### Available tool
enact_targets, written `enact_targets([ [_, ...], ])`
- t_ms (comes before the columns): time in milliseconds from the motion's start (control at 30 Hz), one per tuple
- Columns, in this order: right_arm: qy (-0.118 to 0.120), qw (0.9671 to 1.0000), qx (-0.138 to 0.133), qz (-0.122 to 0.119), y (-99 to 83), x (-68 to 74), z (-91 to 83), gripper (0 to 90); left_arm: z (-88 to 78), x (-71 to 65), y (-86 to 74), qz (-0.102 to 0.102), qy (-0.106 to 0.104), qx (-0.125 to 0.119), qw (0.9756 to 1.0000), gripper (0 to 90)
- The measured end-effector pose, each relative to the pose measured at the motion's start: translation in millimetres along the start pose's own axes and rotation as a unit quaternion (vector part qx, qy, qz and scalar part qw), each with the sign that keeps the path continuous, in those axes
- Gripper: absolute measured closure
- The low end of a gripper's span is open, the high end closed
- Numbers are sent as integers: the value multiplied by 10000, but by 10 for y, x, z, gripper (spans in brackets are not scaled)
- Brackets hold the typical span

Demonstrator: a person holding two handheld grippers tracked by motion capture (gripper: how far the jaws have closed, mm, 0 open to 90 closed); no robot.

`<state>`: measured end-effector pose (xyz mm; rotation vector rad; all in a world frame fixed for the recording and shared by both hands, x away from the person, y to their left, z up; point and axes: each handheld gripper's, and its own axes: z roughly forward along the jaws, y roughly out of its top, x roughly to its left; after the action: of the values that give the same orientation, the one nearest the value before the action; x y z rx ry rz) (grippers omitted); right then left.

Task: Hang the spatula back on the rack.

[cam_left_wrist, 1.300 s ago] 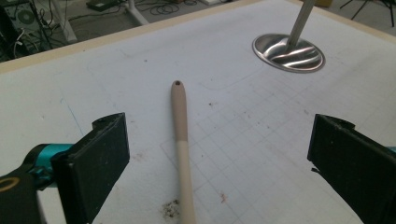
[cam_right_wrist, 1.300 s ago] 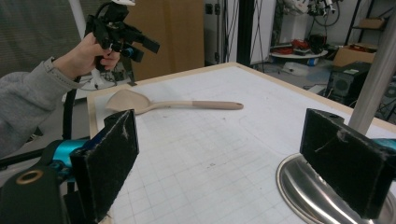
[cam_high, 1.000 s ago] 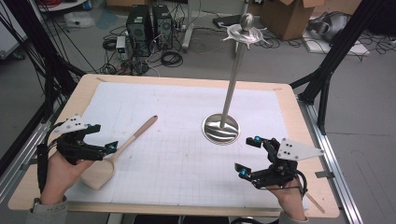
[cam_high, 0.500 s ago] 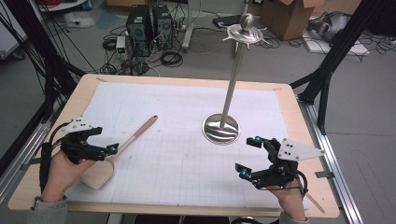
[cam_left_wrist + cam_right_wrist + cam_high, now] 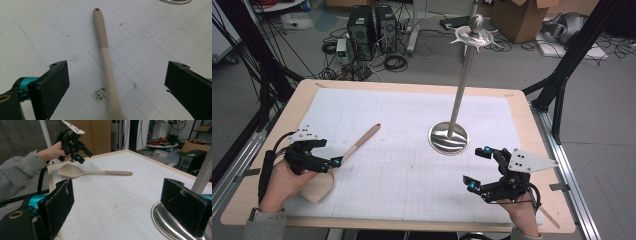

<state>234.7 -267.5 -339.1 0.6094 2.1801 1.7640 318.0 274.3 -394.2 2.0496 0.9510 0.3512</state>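
Observation:
A beige spatula lies on the white grid mat, with its blade toward the front left and its handle pointing to the middle of the table. My left gripper hovers open just over the blade end; in the left gripper view the handle runs away between the wide-apart jaws of the gripper. My right gripper is open near the front right, holding nothing. The right gripper view looks between its jaws at the spatula and the left gripper farther off.
A tall metal stand with a round base and hooks at its top rises right of centre, close to the right gripper. A thin wooden stick lies at the front right edge. Computers, cables and boxes lie on the floor beyond.
My left gripper has shifted slightly to the right, over the spatula's blade end. The right gripper and the spatula have stayed put.

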Motion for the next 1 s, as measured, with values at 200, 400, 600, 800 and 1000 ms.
enact_targets([
  [200,-24,10000,19,3,-15,-3,-17,108,183,-32,33,53,-83,231,9997,77],
  [400,-56,10000,23,36,-16,12,-63,108,253,-21,27,4,-6,371,9993,84],
  [600,-91,9999,34,27,-33,6,-83,107,301,15,1,-27,39,539,9985,111],
  [800,-107,9999,47,17,-35,12,-98,107,385,40,-34,-110,67,805,9967,136],
  [1000,-114,9999,54,57,-49,-1,-99,108,389,28,-9,-22,-8,829,9966,174],
])
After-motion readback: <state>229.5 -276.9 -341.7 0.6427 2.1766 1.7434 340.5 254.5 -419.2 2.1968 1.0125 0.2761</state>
